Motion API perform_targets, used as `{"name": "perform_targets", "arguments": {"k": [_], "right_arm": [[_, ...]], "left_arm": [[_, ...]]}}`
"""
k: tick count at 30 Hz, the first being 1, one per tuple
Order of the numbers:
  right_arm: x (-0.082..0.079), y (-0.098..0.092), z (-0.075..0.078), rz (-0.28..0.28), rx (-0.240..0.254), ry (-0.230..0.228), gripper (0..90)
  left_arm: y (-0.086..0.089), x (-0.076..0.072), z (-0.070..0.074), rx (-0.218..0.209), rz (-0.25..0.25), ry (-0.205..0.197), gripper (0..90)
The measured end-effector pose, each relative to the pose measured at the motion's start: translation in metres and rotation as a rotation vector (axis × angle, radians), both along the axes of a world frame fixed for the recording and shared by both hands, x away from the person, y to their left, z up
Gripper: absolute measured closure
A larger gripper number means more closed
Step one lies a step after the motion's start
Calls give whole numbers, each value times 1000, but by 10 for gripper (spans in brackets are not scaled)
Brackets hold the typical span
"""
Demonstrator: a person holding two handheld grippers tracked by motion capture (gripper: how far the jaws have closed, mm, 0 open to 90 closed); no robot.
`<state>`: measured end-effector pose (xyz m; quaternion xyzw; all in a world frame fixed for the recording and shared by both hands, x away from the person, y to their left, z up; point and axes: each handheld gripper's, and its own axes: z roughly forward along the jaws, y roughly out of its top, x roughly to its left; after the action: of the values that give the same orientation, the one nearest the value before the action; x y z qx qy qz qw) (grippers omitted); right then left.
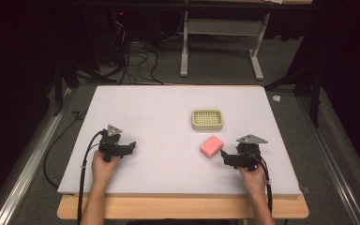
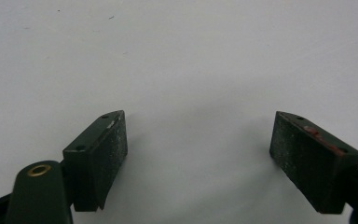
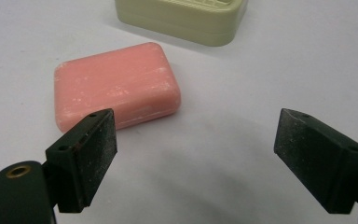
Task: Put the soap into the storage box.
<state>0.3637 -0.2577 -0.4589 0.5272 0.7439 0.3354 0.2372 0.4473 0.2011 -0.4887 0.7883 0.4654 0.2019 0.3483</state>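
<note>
High view: white rectangular foam table top (image 1: 168, 136) evenly bright, surroundings falling to near black. Overall softness, low resolution. Both gripper views: diffuse overhead light, soft shadows under pink rectangular soap bar (image 3: 116, 91); near black jaws slightly blurred, mild vignetting.

Right tongs (image 3: 196, 158) over pale counter (image 3: 284, 60), two black jaws spread wide, nothing between them. Pink soap bar (image 3: 116, 88) flat on counter, just beyond left jaw tip, apart from it; bar surface scuffed with pale marks. Pale green soap dish (image 3: 186, 21) behind bar at top edge of frame, near bar but not touching, slotted top partly cropped. Jaw pads dusty, speckled white.
</note>
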Motion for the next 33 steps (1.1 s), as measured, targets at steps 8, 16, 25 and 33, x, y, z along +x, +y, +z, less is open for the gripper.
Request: {"name": "perform_targets", "arguments": {"k": [8,16,25,33], "right_arm": [[-1,6,1,15,-7,-6,138],[1,15,3,51,-22,-18,137],[5,26,5,86,-30,-23,134],[9,33,8,113,-35,-43,134]], "left_arm": [[0,0,0,0,0,0,193],[0,0,0,0,0,0,193],[0,0,0,0,0,0,193],[0,0,0,0,0,0,193]]}}
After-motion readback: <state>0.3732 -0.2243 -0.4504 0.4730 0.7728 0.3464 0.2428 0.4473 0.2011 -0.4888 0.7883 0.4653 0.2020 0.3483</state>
